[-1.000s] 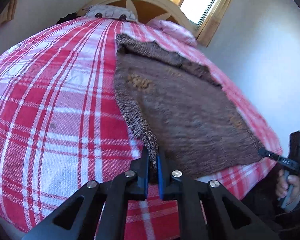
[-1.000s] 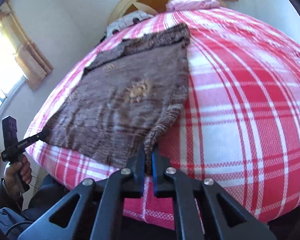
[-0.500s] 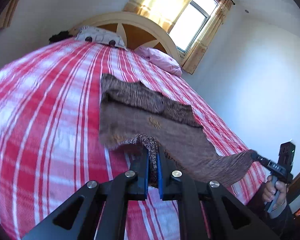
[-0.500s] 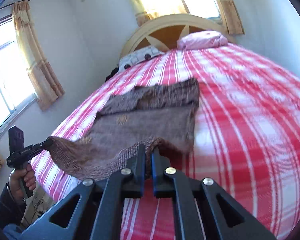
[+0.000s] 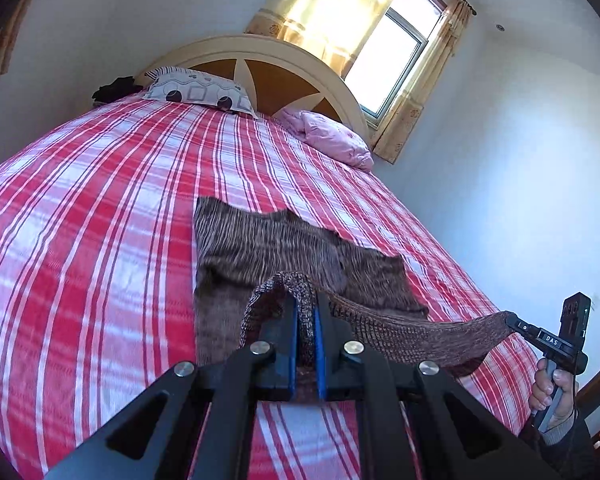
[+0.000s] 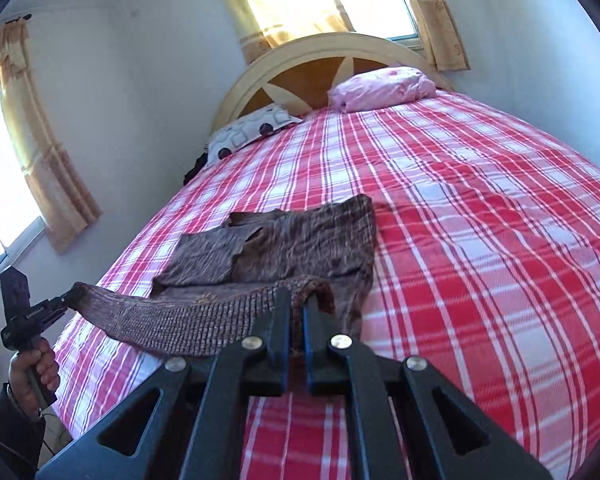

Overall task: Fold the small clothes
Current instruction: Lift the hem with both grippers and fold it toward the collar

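Note:
A brown knitted sweater lies on the red plaid bed, its far part flat and its near hem lifted off the cover. My left gripper is shut on one hem corner. The right gripper shows at the right edge of that view, shut on the other corner, with the hem stretched taut between the two. In the right wrist view my right gripper pinches the knit hem, and the left gripper, held by a hand, grips the far corner. The sweater is doubling over itself.
A patterned pillow and a pink pillow lie against the curved headboard. Dark cloth sits at the bed's far left corner. Curtained windows and white walls surround the bed; wide plaid cover lies beside the sweater.
Both grippers have risen and carried the sweater's near hem up and toward the headboard. The hem now hangs taut above the flat part, which looks much shorter.

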The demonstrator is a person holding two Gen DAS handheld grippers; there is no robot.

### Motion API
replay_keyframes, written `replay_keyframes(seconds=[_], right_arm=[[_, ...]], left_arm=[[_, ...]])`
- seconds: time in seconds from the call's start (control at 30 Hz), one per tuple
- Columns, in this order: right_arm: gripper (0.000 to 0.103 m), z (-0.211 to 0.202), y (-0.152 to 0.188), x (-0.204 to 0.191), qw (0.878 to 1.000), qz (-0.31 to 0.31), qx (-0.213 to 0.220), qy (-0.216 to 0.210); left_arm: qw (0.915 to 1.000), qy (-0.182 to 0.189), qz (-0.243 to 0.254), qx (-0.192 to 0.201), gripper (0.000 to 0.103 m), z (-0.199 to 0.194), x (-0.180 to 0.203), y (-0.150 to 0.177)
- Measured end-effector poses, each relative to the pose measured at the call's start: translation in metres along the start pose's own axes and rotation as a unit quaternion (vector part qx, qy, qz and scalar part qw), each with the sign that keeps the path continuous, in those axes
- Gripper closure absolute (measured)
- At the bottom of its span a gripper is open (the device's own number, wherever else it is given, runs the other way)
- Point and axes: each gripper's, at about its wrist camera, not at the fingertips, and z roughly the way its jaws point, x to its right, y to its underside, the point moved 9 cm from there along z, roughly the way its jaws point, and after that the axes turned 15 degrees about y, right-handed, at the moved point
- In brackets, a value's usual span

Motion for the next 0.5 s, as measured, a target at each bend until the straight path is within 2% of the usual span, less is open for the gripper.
replay_keyframes(seconds=[0.5], right_arm=[[0.095, 0.08, -0.078, -0.013, 1.0, -0.008, -0.006, 0.018]], left_arm=[[0.9994, 0.008, -0.033, 0.003, 0.097, 0.064, -0.052, -0.07]])
